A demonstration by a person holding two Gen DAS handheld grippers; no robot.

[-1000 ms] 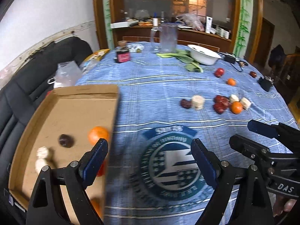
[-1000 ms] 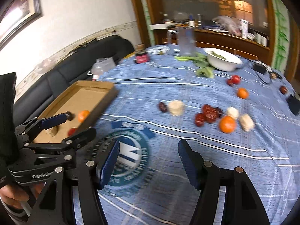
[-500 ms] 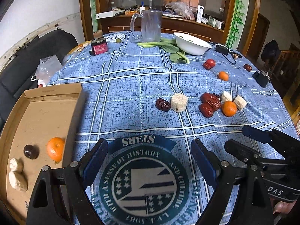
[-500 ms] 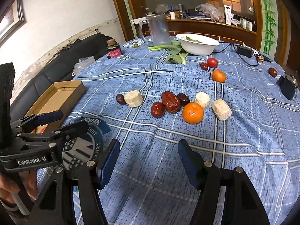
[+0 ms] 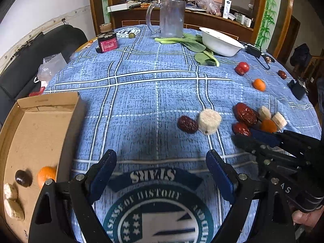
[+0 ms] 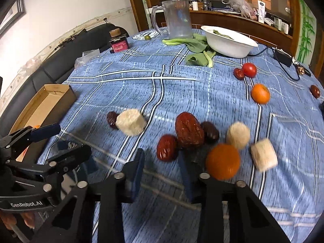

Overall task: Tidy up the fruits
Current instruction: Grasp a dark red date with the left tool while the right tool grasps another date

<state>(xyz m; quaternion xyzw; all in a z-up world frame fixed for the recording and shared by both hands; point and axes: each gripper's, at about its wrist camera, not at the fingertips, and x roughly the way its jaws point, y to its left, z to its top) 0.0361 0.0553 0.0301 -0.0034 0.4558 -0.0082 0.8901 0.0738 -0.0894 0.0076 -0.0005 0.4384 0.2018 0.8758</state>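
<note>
1. The right gripper (image 6: 162, 158) is empty: its jaws are closing to a clench, only a slim gap shows between them, and nothing sits there. It hangs just short of a small red date (image 6: 167, 147).
2. The left gripper (image 5: 161, 162) is released, jaws wide apart over the printed tablecloth (image 5: 141, 93), holding nothing.
3. Beyond the right jaws, toward the table's right edge, lies a cluster: a large red date (image 6: 189, 130), a mandarin (image 6: 222, 161) and pale chunks (image 6: 263, 155).
4. Nearer the table's middle, another date (image 5: 187, 124) touches a pale chunk (image 5: 209, 121).
5. At the left edge, the cardboard tray (image 5: 48, 101) already holds a mandarin (image 5: 46, 175), a dark fruit (image 5: 23, 178) and two pale pieces (image 5: 12, 202).
6. Toward the far right edge, a tomato (image 6: 249, 69), a second mandarin (image 6: 260, 93) and a lone date (image 6: 315, 91) wait.
7. By my judgement the sorting is well under halfway, with most of the fruit still loose.
</note>
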